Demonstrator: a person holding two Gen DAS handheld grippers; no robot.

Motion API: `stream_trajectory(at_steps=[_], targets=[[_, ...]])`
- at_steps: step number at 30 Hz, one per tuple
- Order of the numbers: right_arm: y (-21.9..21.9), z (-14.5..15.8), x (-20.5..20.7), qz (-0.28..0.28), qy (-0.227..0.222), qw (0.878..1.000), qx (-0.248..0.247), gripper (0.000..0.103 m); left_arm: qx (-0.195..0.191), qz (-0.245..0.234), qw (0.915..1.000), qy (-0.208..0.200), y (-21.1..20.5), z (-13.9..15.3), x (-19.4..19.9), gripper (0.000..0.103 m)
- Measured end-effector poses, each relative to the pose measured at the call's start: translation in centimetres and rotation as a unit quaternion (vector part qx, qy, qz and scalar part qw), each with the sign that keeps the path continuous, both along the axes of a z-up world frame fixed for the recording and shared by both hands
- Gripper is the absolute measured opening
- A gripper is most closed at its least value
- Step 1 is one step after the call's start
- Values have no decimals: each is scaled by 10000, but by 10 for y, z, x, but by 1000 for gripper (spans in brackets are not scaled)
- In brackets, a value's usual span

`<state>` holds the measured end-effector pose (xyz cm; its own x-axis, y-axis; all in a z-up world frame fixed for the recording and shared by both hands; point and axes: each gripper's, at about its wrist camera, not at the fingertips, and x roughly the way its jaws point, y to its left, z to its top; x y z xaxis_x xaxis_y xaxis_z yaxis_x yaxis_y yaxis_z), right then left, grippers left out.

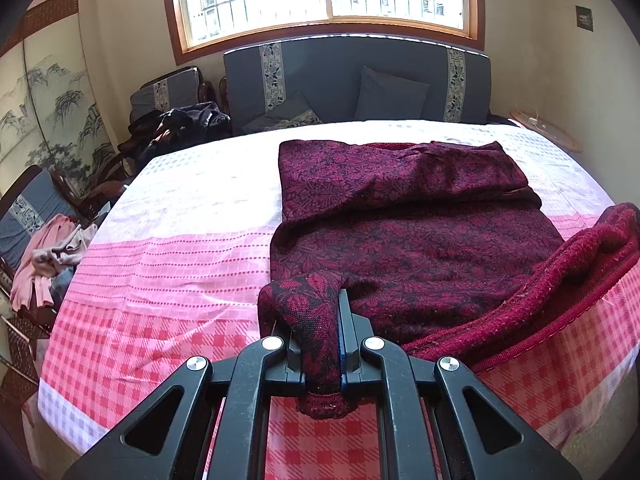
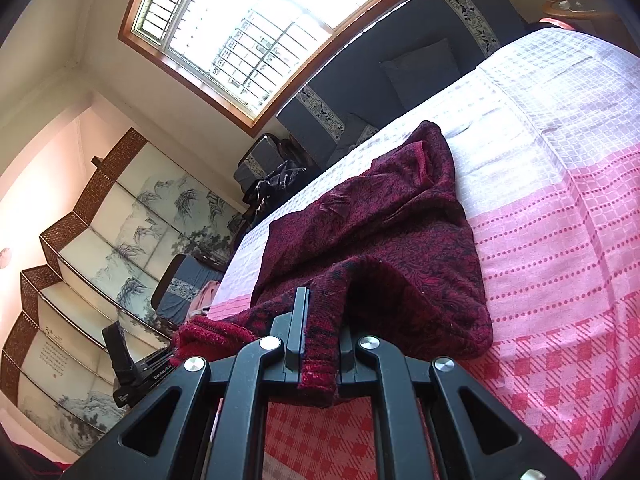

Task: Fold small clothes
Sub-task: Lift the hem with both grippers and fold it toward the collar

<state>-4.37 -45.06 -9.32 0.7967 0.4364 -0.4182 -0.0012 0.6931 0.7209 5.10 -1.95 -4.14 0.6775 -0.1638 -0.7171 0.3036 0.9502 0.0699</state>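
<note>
A dark red patterned knit sweater [image 1: 400, 216] lies on the pink and white checked cloth [image 1: 180, 272] that covers the table. My left gripper [image 1: 320, 312] is shut on the sweater's near left corner, lifted off the cloth. Its ribbed hem [image 1: 560, 268] stretches up to the right. In the right wrist view the sweater [image 2: 380, 232] rises from the cloth [image 2: 560, 240], and my right gripper [image 2: 322, 308] is shut on its near hem. The left gripper's body [image 2: 124, 364] shows at the lower left there.
A grey sofa [image 1: 352, 76] with cushions stands beyond the table under a window. Dark clothes [image 1: 180, 124] lie on a chair at the back left, pink clothes [image 1: 48, 264] on a chair at the left. A painted folding screen [image 2: 100, 260] lines the left wall.
</note>
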Motion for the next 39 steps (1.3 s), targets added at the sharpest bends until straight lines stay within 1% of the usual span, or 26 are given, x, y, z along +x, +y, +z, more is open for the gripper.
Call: stream_trajectory(at_steps=[7,17,20,23,27,34,36,39], targets=[[-9,-2,21,-23,4,10000,67,9,3,94,9999,66,-4,-4,13,11],[-17,-1,52,-27,-13,10000,92,9,24,243,9997,4,-14,-1,39,11],[-17,-1,61,-32,9,10000,9,9,44,284,9996,2,-17,-2,48,11],[-16,-2,71,-60,63,9997,-216,9,92,308,9995,20,-20,-6,57,11],[-8,0,83,-150,149,9974,-688,9,140,356,9993,53,-22,-13,68,11],[11,4,101,-368,237,9868,-1562,8,219,408,9989,106,-25,-22,82,11],[15,5,105,-396,246,9837,-1734,8,235,419,9988,105,-26,-23,84,11],[18,7,109,-424,234,9812,-1867,8,227,445,9987,116,-25,-25,88,11]])
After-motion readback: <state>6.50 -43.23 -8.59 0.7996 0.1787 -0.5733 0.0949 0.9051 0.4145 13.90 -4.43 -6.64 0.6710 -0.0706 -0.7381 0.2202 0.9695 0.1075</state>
